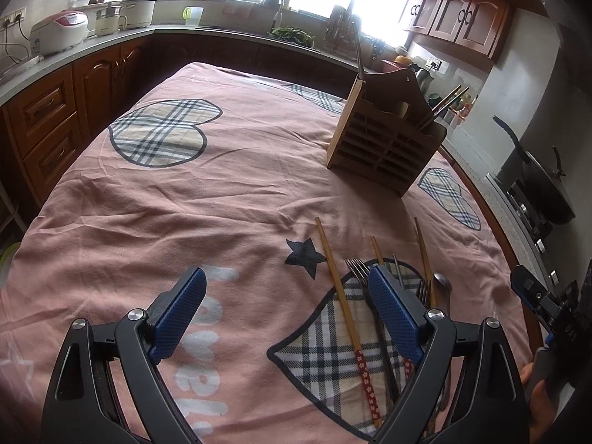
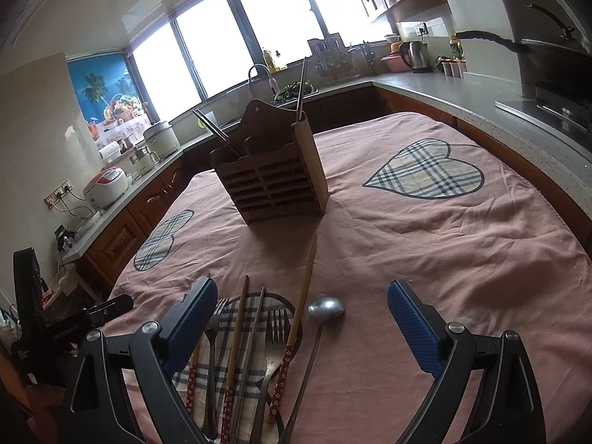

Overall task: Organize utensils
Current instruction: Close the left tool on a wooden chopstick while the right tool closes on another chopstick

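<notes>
Loose utensils lie on the pink tablecloth point(image 1: 185, 203) near its front edge: wooden chopsticks point(image 1: 338, 288) point(image 2: 301, 314) with red flowered ends, forks point(image 1: 357, 266) point(image 2: 277, 327), and a metal spoon point(image 2: 325, 309). A wooden slatted utensil holder point(image 1: 384, 151) point(image 2: 273, 185) stands farther back with chopsticks and a metal rod in it. My left gripper point(image 1: 285, 288) hovers open just left of the pile, its right finger over the forks. My right gripper point(image 2: 301, 307) is open above the pile, with the chopstick, fork and spoon seen between its blue fingers. Nothing is held.
Kitchen counters point(image 1: 111, 42) ring the table, with rice cookers point(image 1: 59, 31), a sink tap point(image 1: 273, 0), a kettle point(image 2: 416, 55) and a stove with a pan point(image 1: 544, 185) on the right. The other gripper's body point(image 1: 536, 296) shows at the right edge.
</notes>
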